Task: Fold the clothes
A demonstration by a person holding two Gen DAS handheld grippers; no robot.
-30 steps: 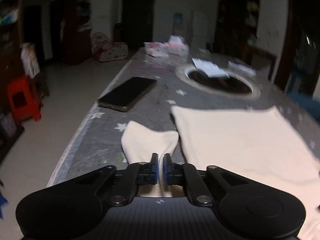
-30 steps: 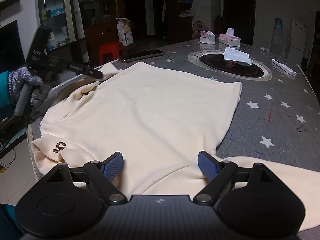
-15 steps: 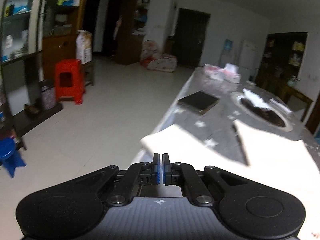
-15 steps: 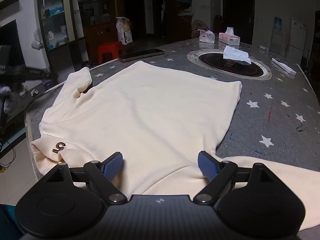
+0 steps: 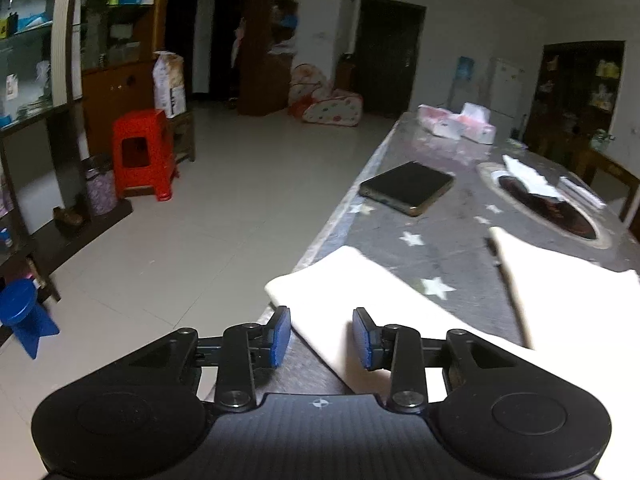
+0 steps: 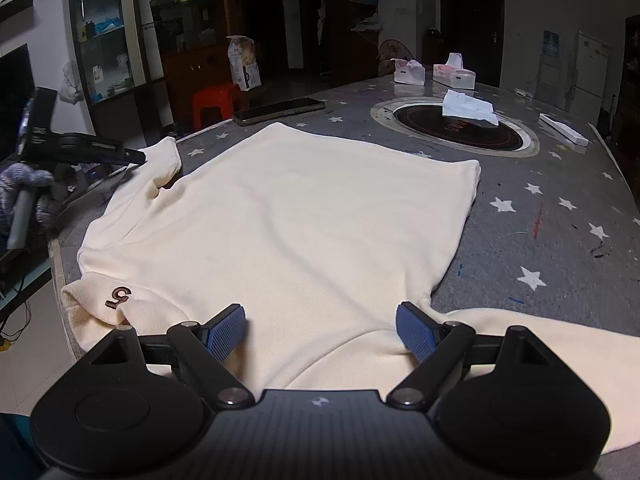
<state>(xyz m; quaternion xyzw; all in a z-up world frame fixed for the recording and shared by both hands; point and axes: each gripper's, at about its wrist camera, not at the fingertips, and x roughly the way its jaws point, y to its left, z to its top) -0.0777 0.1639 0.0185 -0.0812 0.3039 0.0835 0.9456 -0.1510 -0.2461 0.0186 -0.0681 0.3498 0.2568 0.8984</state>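
Note:
A cream shirt lies spread flat on the grey star-print table, its collar tag with a brown "5" near the left edge. My right gripper hovers open over the shirt's near part, touching nothing. One sleeve stretches out to the table's left edge. My left gripper is open, with that sleeve lying between its blue pads. In the right wrist view the left gripper is at the sleeve tip, held by a gloved hand.
A dark phone lies beyond the sleeve near the table edge. Farther off are a round dark inset with a tissue on it and two tissue boxes. A red stool stands on the floor to the left.
My left gripper, shut on the sleeve a second ago, has swung left toward the table edge and opened; the sleeve now lies stretched out. The right gripper has not moved.

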